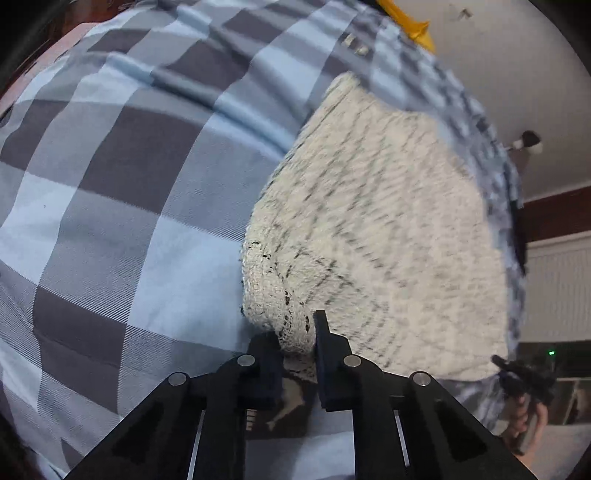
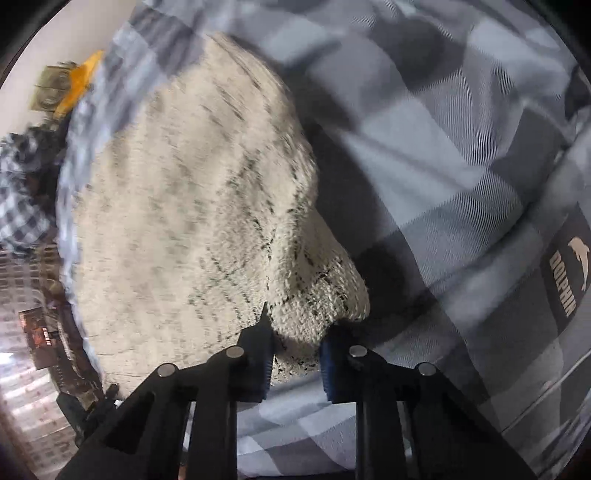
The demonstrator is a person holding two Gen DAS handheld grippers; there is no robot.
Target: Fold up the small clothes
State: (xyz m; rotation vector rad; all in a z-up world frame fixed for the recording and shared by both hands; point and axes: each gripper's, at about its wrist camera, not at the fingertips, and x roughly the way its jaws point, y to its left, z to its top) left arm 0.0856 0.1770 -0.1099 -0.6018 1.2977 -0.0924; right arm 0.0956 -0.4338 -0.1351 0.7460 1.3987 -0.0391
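A cream knitted garment with thin dark lines (image 1: 376, 229) lies spread over a checked blue-grey bedcover (image 1: 122, 192). My left gripper (image 1: 295, 343) is shut on the garment's near left corner, and the knit bunches between its black fingers. In the right wrist view the same garment (image 2: 192, 206) stretches away to the upper left. My right gripper (image 2: 295, 347) is shut on its near right corner, with the fabric pinched between the pads. Both corners are raised off the cover. The far edge of the garment is blurred.
The checked bedcover (image 2: 443, 166) fills most of both views. A dark label with a dolphin logo (image 2: 569, 280) sits at the right. A yellow object (image 1: 410, 26) lies beyond the bed's far edge. The other hand-held gripper (image 1: 524, 380) shows at the lower right.
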